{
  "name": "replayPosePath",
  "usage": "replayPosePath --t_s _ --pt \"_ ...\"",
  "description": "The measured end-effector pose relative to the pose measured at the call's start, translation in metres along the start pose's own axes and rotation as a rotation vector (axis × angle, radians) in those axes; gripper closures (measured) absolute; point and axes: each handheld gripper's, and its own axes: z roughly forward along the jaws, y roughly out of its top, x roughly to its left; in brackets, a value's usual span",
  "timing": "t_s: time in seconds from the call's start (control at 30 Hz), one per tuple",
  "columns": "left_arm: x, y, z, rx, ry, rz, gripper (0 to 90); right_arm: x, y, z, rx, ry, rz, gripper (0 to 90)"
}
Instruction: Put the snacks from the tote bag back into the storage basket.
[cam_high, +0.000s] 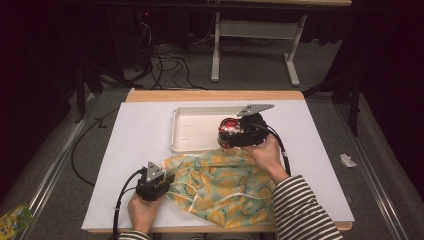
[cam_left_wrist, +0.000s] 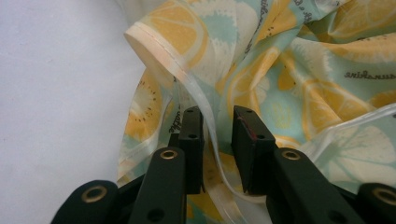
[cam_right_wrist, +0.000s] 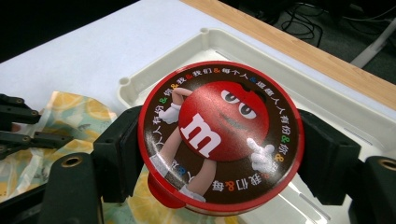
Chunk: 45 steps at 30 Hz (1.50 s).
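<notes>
White paper is covering the counter (cam_high: 140, 135). Your right hand (cam_high: 267, 155) is reaching forward, and the right tool (cam_right_wrist: 219, 154) is squeezing a round red tin (cam_right_wrist: 220, 137) with an "m" candy face above the white tray (cam_high: 192, 131). Your left tool (cam_left_wrist: 218, 140) is sitting part open around a clear strap on the lemon-print cloth (cam_high: 220, 185), not pinching it.

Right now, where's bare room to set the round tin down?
The white tray is bare left of the tin. The table is free left of the tray and beyond the right hand-held gripper. The fruit-print bag crowds the front.
</notes>
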Motion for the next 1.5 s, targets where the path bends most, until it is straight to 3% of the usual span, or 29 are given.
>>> replayPosePath --t_s 0.2,0.23,0.27,1.5 --pt "0.000 0.000 0.000 -0.001 0.000 -0.002 74.0 -0.005 -0.001 0.005 0.008 -0.010 0.008 25.9" --pt "-0.001 0.000 0.000 -0.004 -0.005 -0.017 74.1 -0.005 -0.001 0.005 0.009 -0.012 0.011 25.9" --pt "0.000 0.000 0.000 0.000 -0.001 -0.002 74.1 -0.005 -0.001 0.006 0.012 -0.014 0.017 25.9" --pt "-0.001 0.000 0.000 -0.003 0.001 0.009 74.3 -0.018 -0.004 0.038 0.041 -0.043 0.035 25.8"
